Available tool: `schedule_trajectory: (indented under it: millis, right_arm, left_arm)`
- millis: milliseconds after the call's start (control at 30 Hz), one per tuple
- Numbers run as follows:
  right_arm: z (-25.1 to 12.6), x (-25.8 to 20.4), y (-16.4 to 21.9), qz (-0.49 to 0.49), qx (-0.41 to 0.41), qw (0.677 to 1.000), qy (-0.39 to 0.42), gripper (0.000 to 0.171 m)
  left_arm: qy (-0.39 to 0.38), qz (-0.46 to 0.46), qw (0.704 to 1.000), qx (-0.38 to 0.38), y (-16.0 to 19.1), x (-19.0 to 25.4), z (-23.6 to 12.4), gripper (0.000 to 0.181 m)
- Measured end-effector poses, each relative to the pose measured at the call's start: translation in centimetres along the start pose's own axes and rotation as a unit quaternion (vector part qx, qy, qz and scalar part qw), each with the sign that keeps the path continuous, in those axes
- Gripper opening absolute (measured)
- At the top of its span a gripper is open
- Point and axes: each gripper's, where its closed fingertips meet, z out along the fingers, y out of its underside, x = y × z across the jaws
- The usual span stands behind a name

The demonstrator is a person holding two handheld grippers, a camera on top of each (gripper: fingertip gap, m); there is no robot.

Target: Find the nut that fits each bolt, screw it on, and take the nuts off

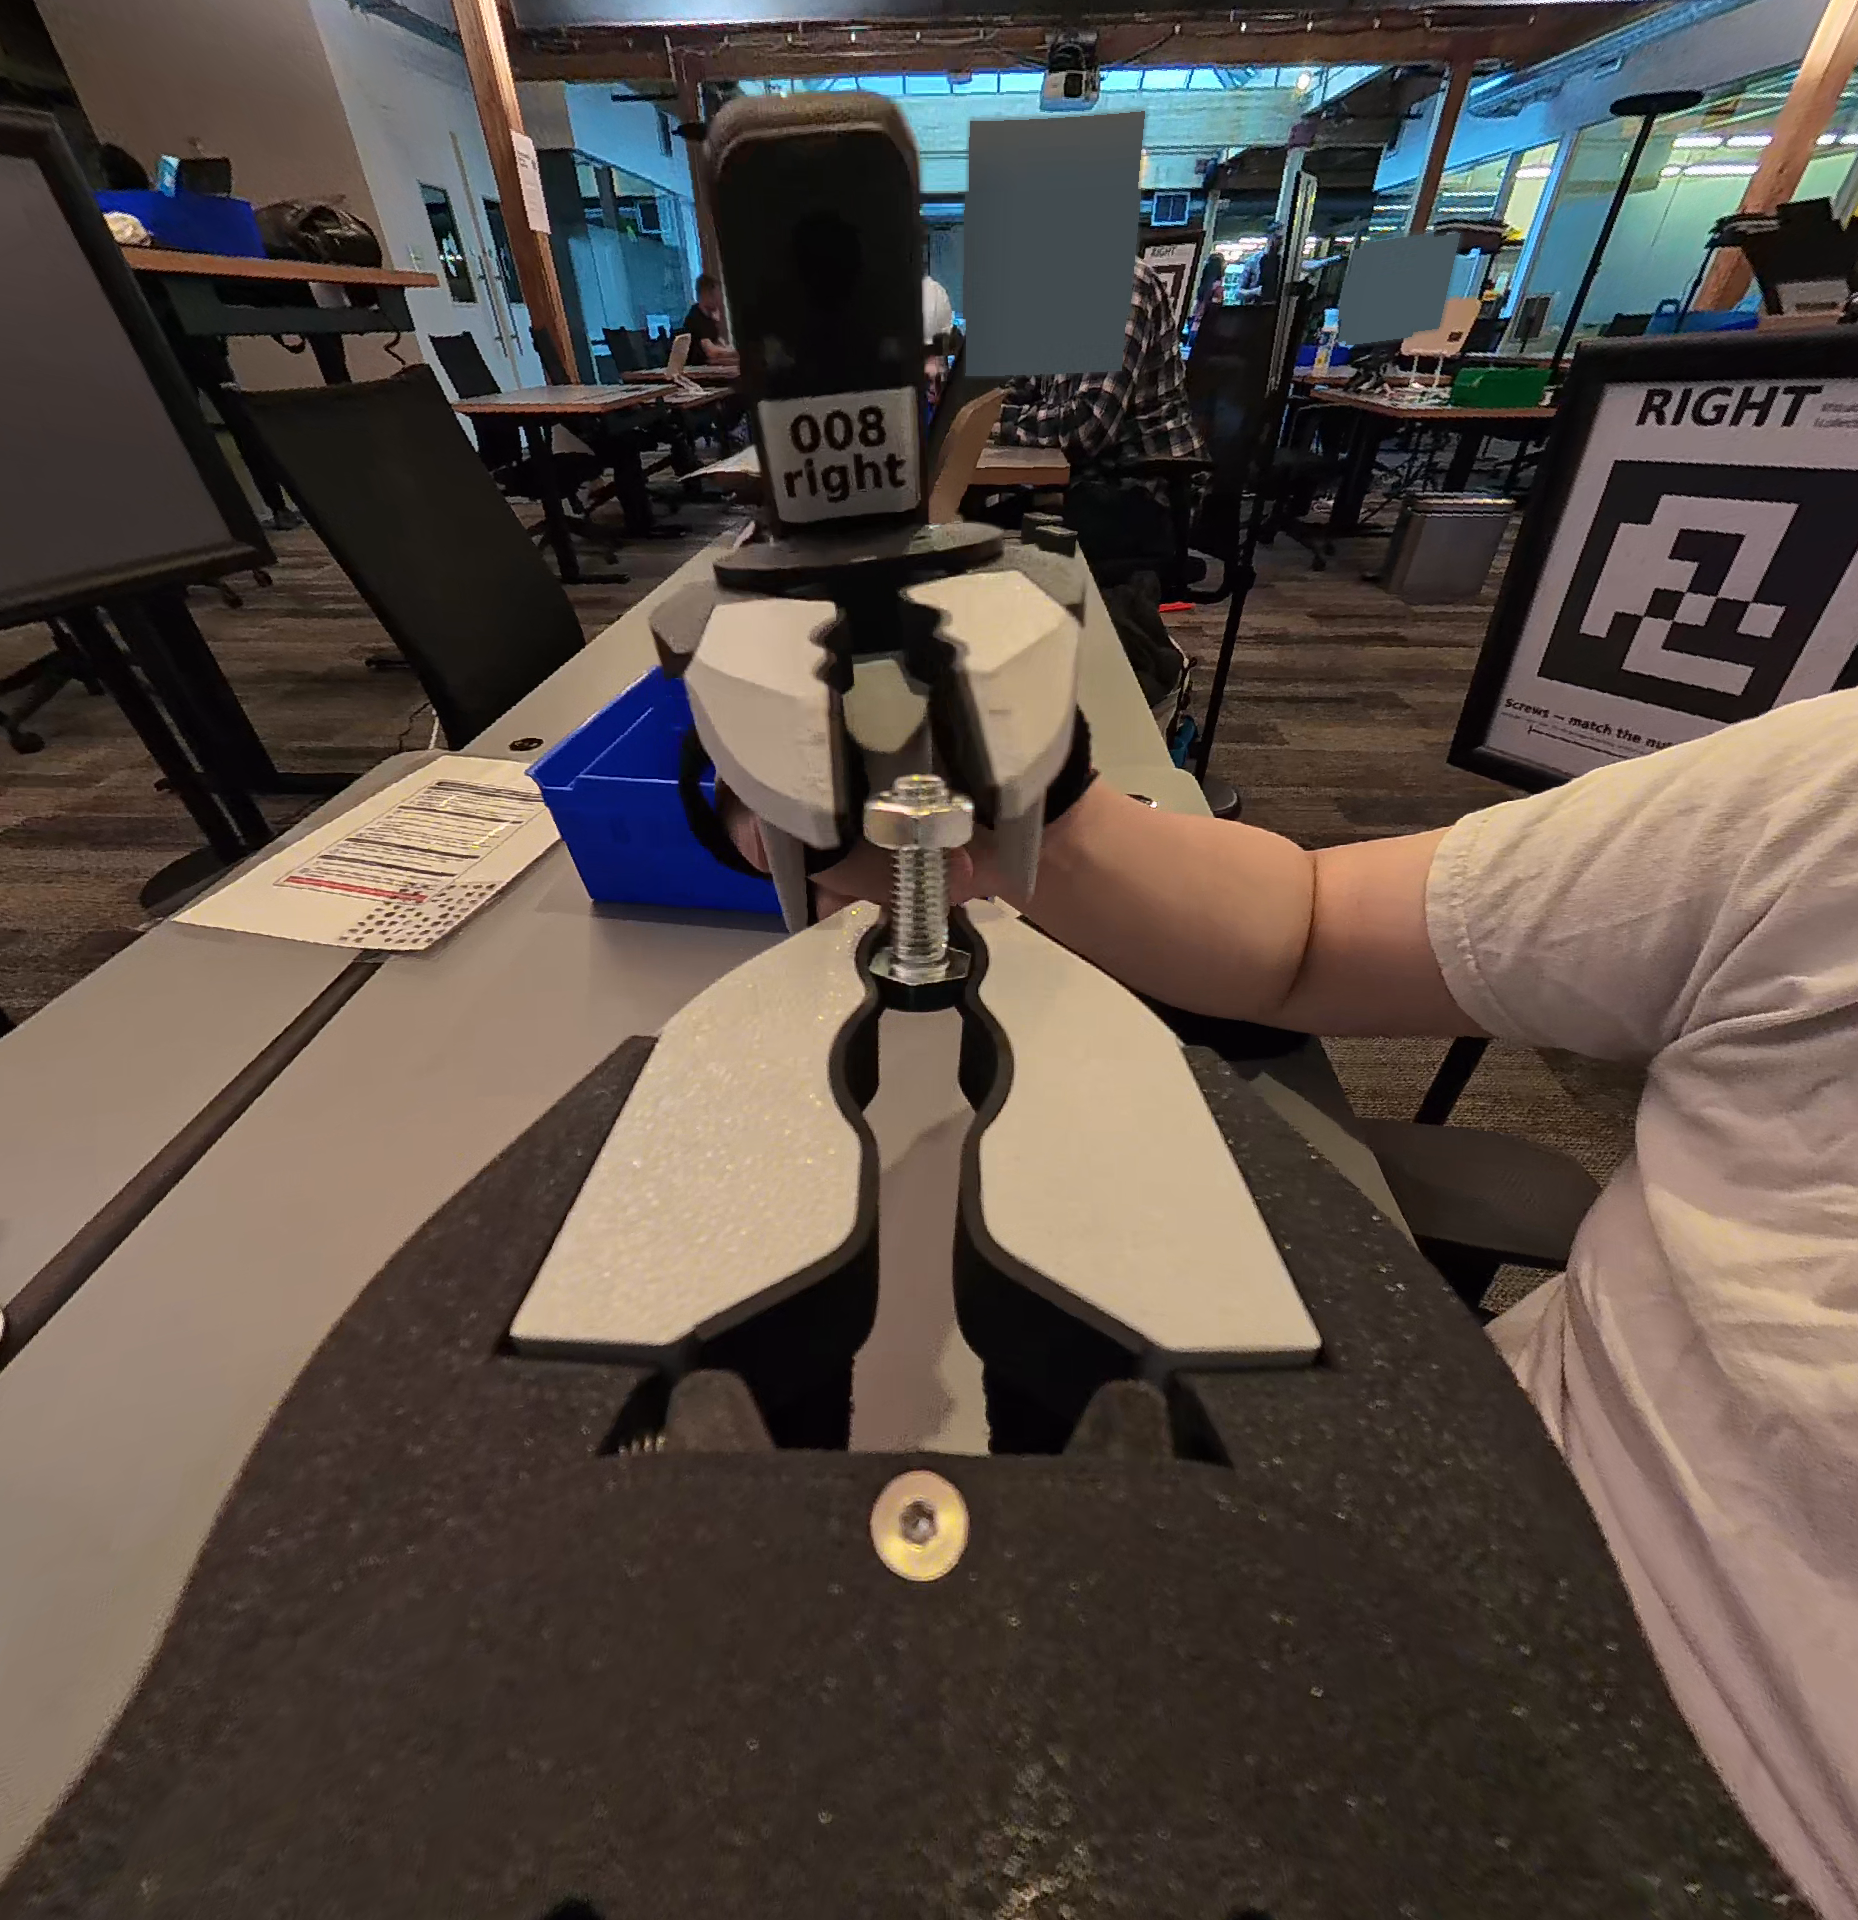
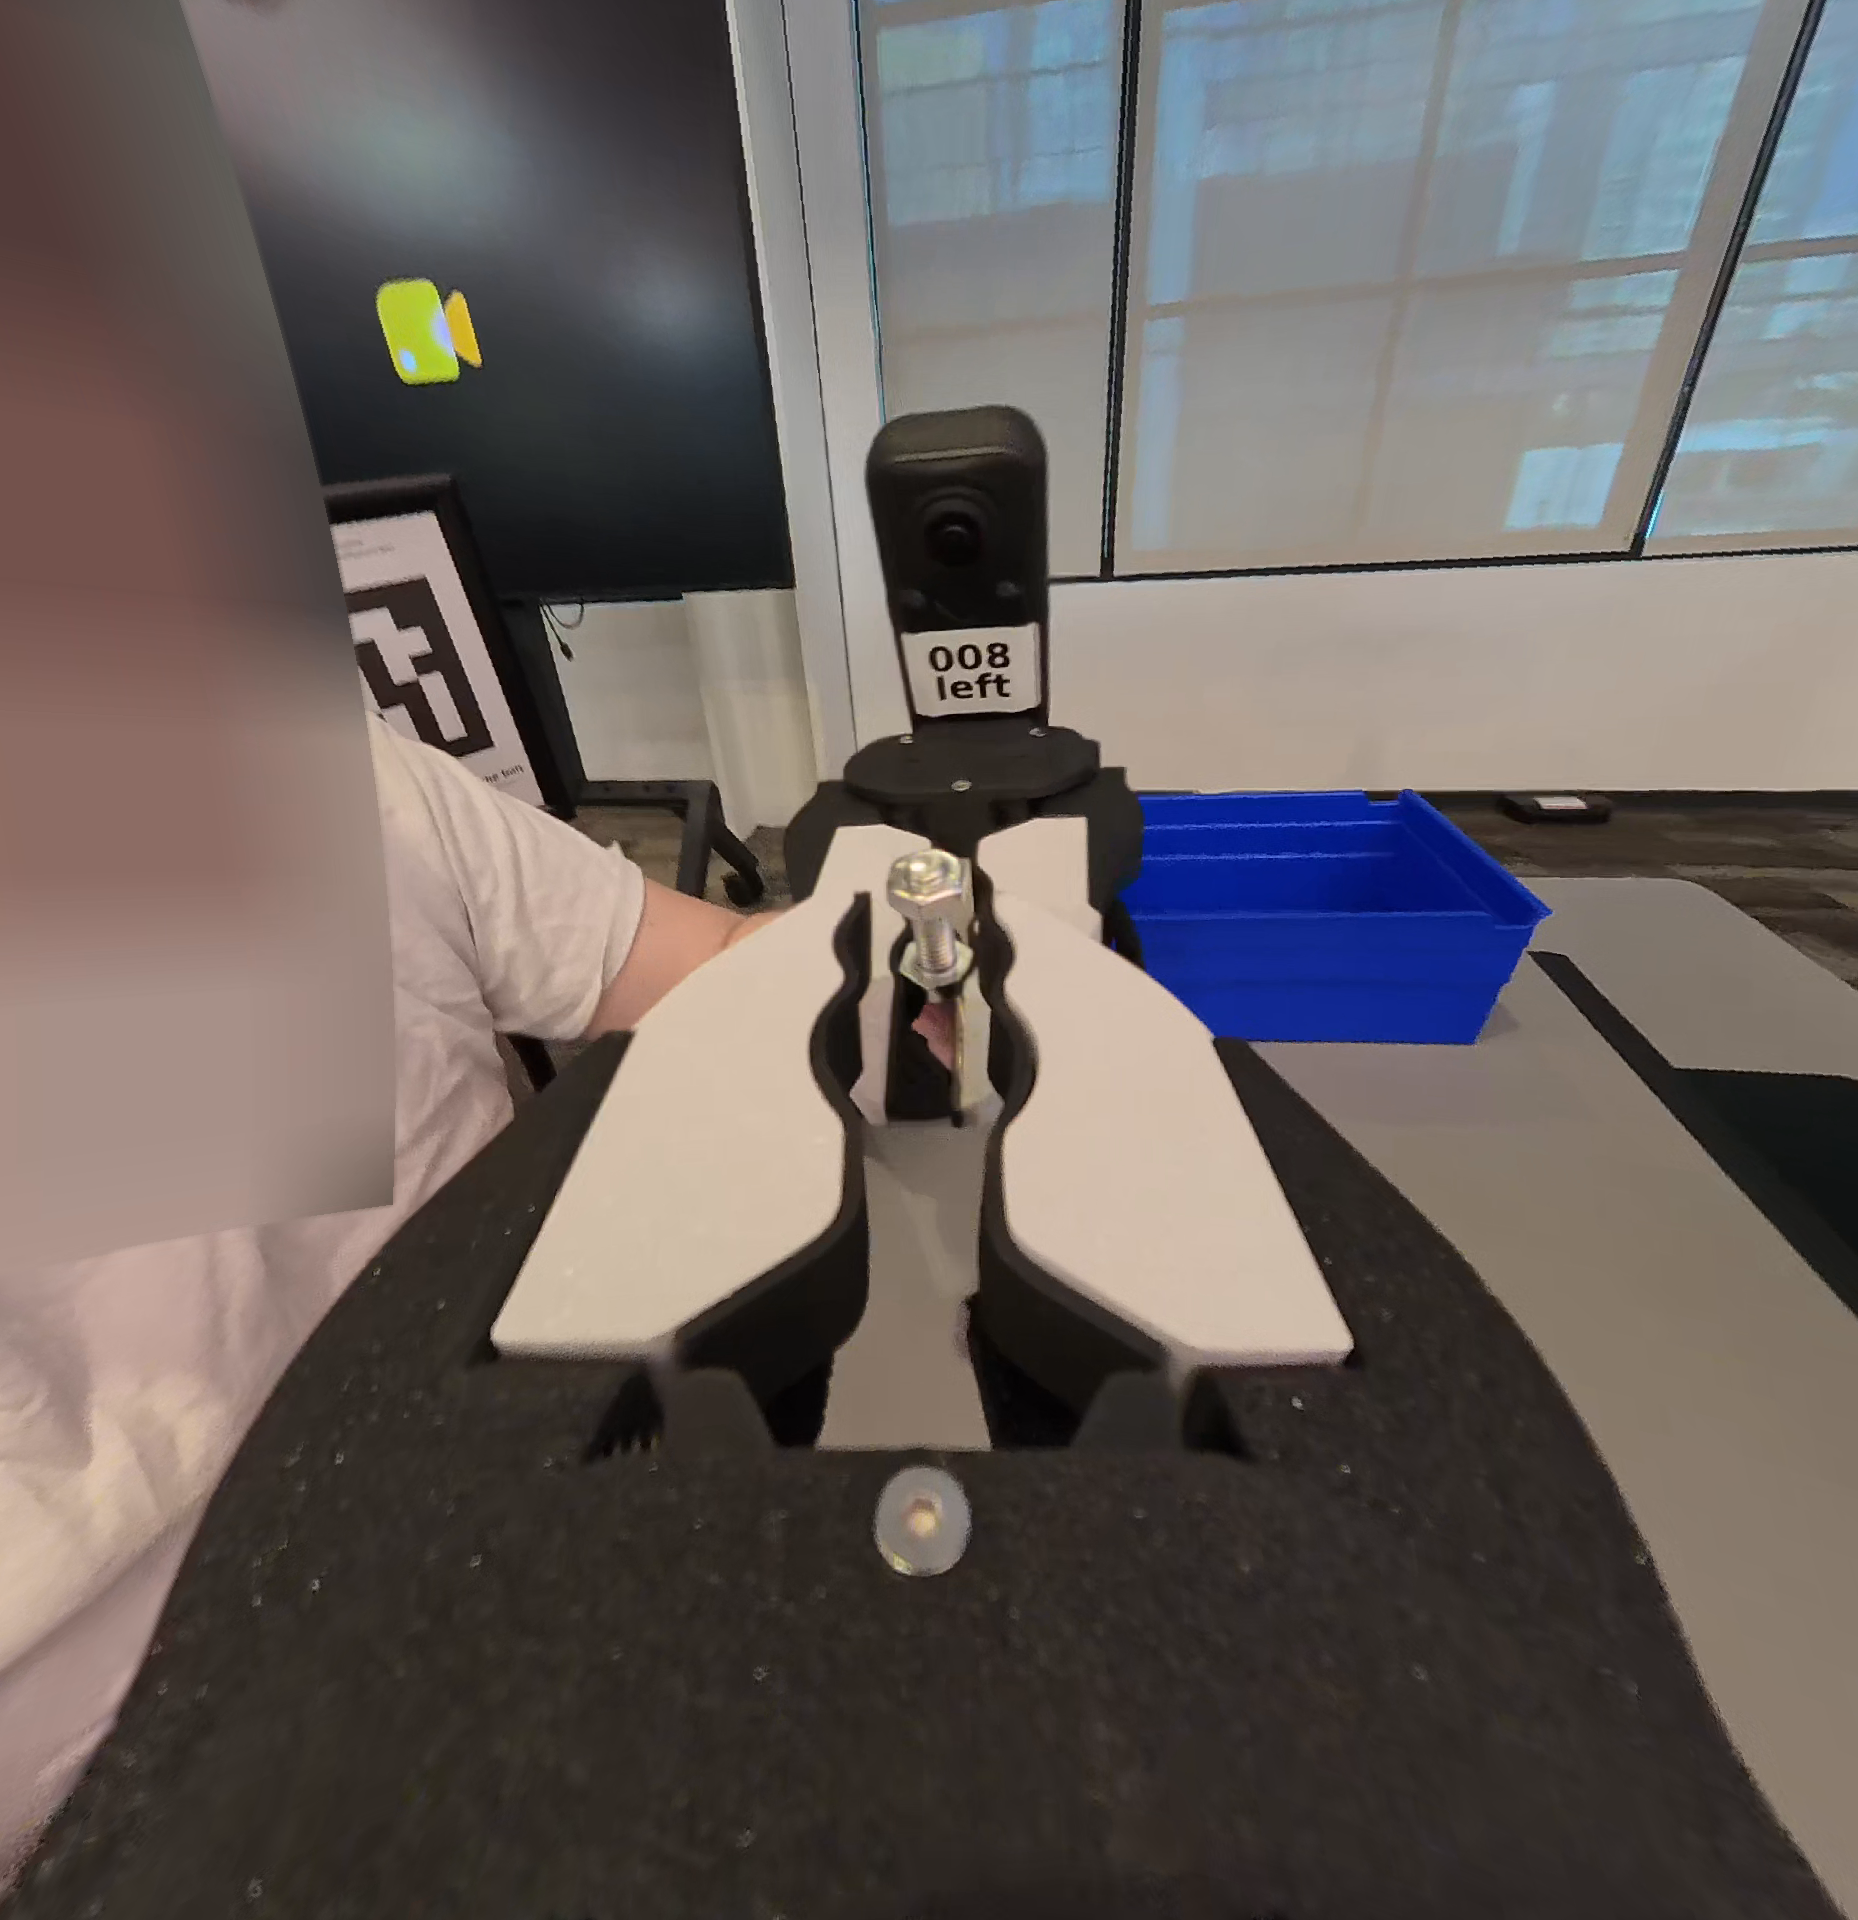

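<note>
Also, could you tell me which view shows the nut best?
The left wrist view: the nut sits sharp and unobstructed near the bolt tip. The right wrist view shows it smaller, tilted, within the right gripper.

Open office: patterned carpet [image 1: 1320,727], timber posts [image 1: 509,187], rows of desks [image 1: 592,400], black chairs [image 1: 416,540]; big gridded windows [image 2: 1424,291], white wall [image 2: 1424,675].

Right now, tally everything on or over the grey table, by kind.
Silver threaded steel bolt: 1
Silver hex nut: 1
Blue plastic bin: 1
White printed paper sheet: 1
Handheld two-finger grippers: 2, left gripper and right gripper
Total: 6
</note>
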Motion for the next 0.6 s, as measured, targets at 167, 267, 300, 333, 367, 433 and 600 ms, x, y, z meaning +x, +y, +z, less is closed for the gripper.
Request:
schedule_trajectory:
  millis: [167,267,300,333,367,433,600]
  right_arm:
    - [-0.1,0.7,0.3,0.0,-0.004,1.0,0.017,0.02]
    - [-0.8,1.5,0.1,0.018,0.011,1.0,0.023,0.016]
    - [-0.7,1.1,0.0,0.018,0.012,1.0,0.012,0.016]
    - [-0.5,0.7,-0.1,0.013,0.01,1.0,0.005,0.017]
    - [-0.3,0.3,-0.1,0.004,0.007,1.0,0.002,0.02]
    - [0.2,0.2,0.0,-0.011,-0.002,1.0,0.015,0.026]
    - [-0.2,0.9,0.2,0.001,-0.003,1.0,0.023,0.025]
  left_arm:
    - [0.003,0.0,1.0,0.003,-0.1,0.2,0.0,0.009]
    - [-0.003,0.002,1.0,0.003,-0.2,0.1,-0.1,0.009]
    - [-0.005,0.002,1.0,0.001,-0.1,0.0,-0.1,0.009]
    - [-0.004,0.0,1.0,-0.001,-0.1,-0.1,-0.1,0.009]
    - [-0.003,-0.002,1.0,0.0,0.0,-0.1,0.0,0.009]
    - [-0.002,-0.005,1.0,0.0,0.1,-0.1,0.0,0.009]
    - [0.0,-0.001,1.0,0.002,0.0,0.1,0.1,0.009]
